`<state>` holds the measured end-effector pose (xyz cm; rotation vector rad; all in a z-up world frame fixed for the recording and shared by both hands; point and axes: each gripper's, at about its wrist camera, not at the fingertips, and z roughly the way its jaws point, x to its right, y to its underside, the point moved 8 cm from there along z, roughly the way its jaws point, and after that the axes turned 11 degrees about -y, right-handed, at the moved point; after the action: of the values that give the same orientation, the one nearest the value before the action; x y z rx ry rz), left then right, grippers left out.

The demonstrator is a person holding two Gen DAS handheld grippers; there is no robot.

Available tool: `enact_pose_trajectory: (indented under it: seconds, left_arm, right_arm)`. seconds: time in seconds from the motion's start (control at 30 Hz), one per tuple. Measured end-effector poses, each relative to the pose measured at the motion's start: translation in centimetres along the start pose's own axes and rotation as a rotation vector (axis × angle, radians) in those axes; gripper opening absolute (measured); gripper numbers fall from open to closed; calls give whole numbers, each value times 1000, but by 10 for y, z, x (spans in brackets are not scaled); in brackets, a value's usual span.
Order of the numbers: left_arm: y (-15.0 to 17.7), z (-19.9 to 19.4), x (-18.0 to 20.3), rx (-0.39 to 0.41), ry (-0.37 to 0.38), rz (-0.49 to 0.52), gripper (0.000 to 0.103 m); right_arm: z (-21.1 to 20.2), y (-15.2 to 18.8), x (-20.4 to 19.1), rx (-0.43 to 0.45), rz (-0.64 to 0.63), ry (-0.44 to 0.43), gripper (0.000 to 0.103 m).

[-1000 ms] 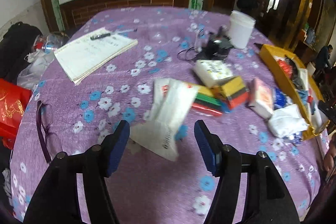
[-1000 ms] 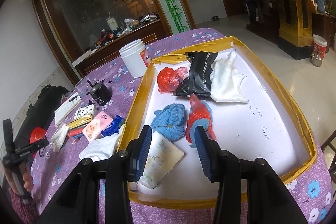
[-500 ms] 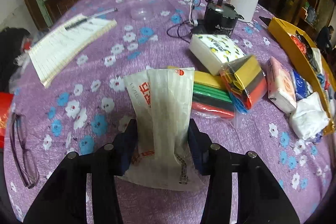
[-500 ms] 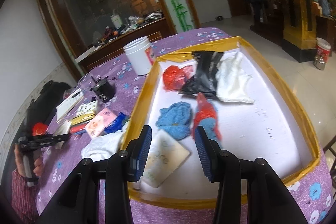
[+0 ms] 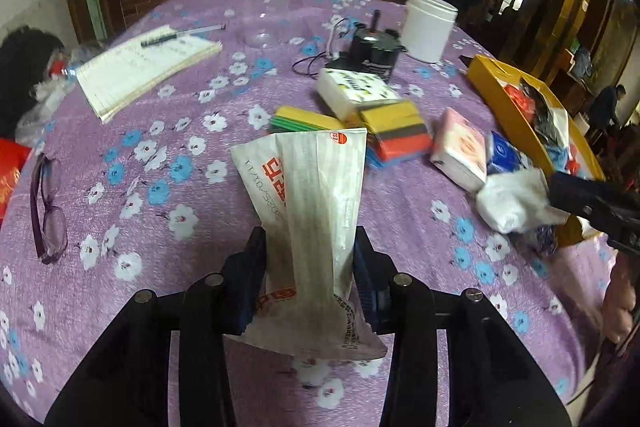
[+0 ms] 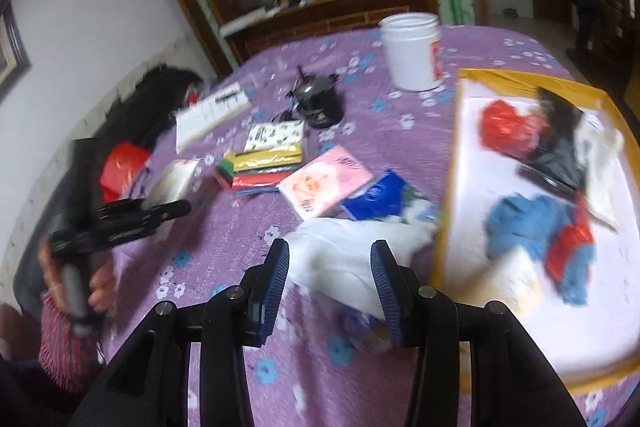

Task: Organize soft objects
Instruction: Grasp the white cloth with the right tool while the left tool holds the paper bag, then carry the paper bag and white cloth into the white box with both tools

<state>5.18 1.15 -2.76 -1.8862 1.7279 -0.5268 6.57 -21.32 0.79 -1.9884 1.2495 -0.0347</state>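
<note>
right gripper (image 6: pixel 329 277): jaws apart around white cloth (image 6: pixel 340 255) | cloth beside yellow tray (image 6: pixel 448 195) | tray holds blue cloth (image 6: pixel 520 227), red bag (image 6: pixel 504 129) | view blurred

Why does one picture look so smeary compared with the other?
Right wrist view: motion blur smears the yellow tray and white cloth. Left wrist view: sharper, the white packet reads clearly; both bend straight lines at the edges, fisheye style.

Black two-finger grippers, blue ribbed pads (image 6: pixel 276 279)
Silver screws behind fingers; bare hand (image 6: pixel 80 279), red-striped sleeve (image 6: pixel 60 343) at left.
</note>
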Motion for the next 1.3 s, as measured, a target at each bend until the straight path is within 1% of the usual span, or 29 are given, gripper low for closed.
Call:
enact_pose_trajectory:
  seconds: [0.03,0.1,0.17,0.23,0.33,0.37,0.4,0.43,0.47,0.5,0.57,0.6,0.7,0.73,0.77,0.8,0.87,0.97,1.0,1.03,1.07,1.1,1.13,1.17,1.2,1.27,1.3]
  left_arm:
    - [1,-1,6,21,10,14,39]
    - [1,2,12,24,29,33,39]
    - [-1,2,16,38,59,37,39]
    - [-2,2,15,50,72,26,39]
    - [-4,3,12,50,88,13,39]
    - [-4,3,13,50,90,13,39]
    - [-4,4,13,50,85,18,39]
    - [-4,5,14,51,74,23,39]
    - [-4,6,14,52,68,27,39]
    - [-3,6,14,52,68,28,39]
    - [-4,6,14,52,74,24,39]
    - [-4,6,13,52,78,20,39]
    - [-4,7,10,44,79,7,39]
    - [-4,8,10,42,82,4,39]
    - [-4,8,10,41,86,2,39]
    - [-4,8,10,41,87,1,39]
    - [-4,7,10,44,85,1,39]
    - [-3,8,10,38,82,7,39]
    - [-3,8,10,36,85,6,39]
    - [-3,8,11,34,88,5,39]
    - [-3,8,10,34,91,3,39]
    - [-3,8,10,34,93,2,40]
    - [-4,8,10,35,96,-1,40]
    - [-4,7,10,35,97,-3,40]
    - [-3,7,10,35,99,-4,40]
    - [-3,7,10,34,98,-4,40]
    - [-3,7,10,34,97,-3,40]
  right_arm:
    - [6,1,-2,-13,-8,10,46]
    - [17,5,-9,-45,-26,15,45]
    - [27,9,-15,-64,-57,49,45]
    - [35,14,-19,-80,-102,105,45]
    - [46,19,-12,-109,-167,243,41]
    - [49,20,-10,-119,-183,268,41]
    - [51,21,-9,-121,-198,300,37]
    - [51,21,-8,-125,-213,336,30]
    - [50,20,-9,-128,-223,342,19]
    - [50,20,-12,-125,-218,333,13]
    - [47,20,-15,-109,-197,320,10]
    - [44,21,-20,-98,-184,288,10]
    - [32,25,-50,-67,-159,116,10]
    - [26,28,-63,-56,-157,46,10]
    - [23,31,-73,-48,-158,-1,10]
    - [21,36,-83,-47,-162,-44,10]
    - [27,47,-94,-81,-182,-81,10]
    - [49,66,-99,-147,-220,-68,16]
    - [51,71,-100,-152,-231,-74,16]
    - [48,72,-100,-138,-240,-82,17]
    - [43,72,-103,-122,-246,-91,24]
    - [37,70,-104,-103,-252,-108,35]
    - [32,69,-105,-91,-253,-116,44]
    - [27,67,-104,-72,-251,-112,58]
    - [23,65,-102,-55,-251,-100,62]
    - [22,64,-100,-51,-249,-82,62]
    - [25,65,-96,-65,-245,-81,62]
